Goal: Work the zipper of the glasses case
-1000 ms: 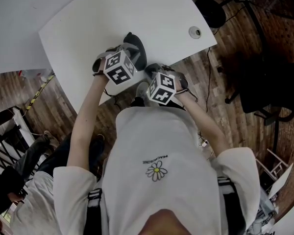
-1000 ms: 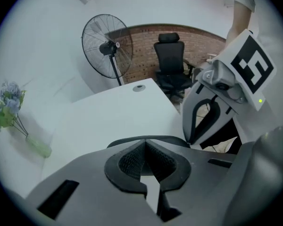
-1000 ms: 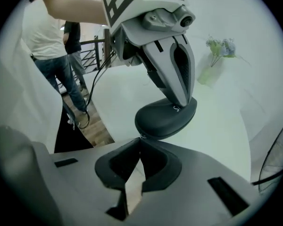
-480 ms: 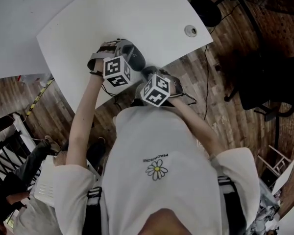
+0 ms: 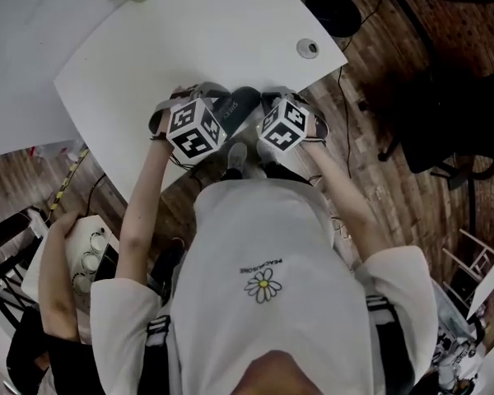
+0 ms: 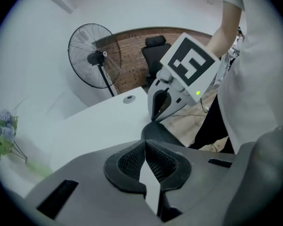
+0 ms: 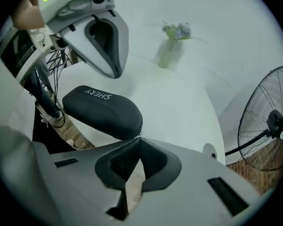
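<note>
Glasses case: the black, rounded, hard-shell glasses case (image 7: 104, 111) with white lettering is lying on the white tabletop (image 5: 189, 39), close to its near edge, between your two hands.
Left tongs: your left tongs (image 6: 145, 144) are sitting closed, tips together. The case's dark end is lying just beyond them at 12 o'clock. Whether they are pinching its rim is too small to tell.
Right tongs: your right tongs (image 7: 140, 139) are also meeting at the tips, right against the case's end at 11 o'clock. A tiny glint there is probably the zipper pull (image 7: 139, 134), though I cannot confirm it.
Step, as I judge it: you are working the slider along the seam while bracing the case.
Risk one: the pull is small, so it could be slipping free if you are tugging off the zipper's line.
Risk two: the case is sitting near the edge, so a hard pull without a firm brace could be dragging it onto the wooden floor (image 5: 379, 196).
Risk three: the zipper is curving round the end, where the slider may be jamming.
</note>
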`<state>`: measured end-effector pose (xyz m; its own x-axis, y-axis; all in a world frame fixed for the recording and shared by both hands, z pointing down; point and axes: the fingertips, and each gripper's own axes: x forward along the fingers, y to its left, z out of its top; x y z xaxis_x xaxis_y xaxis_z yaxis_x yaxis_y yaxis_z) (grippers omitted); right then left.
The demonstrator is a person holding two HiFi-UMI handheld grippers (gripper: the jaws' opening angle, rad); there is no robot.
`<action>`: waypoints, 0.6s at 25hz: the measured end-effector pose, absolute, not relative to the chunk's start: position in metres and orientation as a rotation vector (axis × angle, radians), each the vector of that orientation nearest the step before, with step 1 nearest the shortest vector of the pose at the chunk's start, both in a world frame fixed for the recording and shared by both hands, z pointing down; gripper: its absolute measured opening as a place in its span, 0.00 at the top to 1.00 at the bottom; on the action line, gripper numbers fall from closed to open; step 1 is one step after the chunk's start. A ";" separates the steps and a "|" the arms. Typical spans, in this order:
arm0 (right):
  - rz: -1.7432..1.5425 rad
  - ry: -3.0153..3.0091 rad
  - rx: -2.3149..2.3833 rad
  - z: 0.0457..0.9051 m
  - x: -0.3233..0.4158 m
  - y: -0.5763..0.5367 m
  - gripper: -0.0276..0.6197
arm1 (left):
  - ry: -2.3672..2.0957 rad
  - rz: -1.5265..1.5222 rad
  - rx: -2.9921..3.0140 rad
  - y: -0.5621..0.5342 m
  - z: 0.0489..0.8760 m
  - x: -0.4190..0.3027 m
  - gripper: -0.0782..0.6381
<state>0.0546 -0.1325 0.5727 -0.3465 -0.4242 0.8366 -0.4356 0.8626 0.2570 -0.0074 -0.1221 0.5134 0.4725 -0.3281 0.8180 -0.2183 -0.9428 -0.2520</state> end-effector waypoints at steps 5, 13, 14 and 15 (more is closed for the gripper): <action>0.006 -1.982 0.638 0.574 0.052 -0.139 0.95 | 0.388 -1.596 -2.520 -0.109 0.531 0.010 0.87; -0.026 -1.975 0.579 0.576 0.052 -0.134 0.95 | 0.496 -1.708 -2.450 -0.114 0.544 0.006 0.87; -0.020 -1.978 0.563 0.576 0.051 -0.131 0.95 | 0.515 -1.704 -2.436 -0.116 0.545 0.004 0.87; -0.012 -1.984 0.548 0.576 0.051 -0.128 0.95 | 0.532 -1.699 -2.430 -0.118 0.545 0.003 0.87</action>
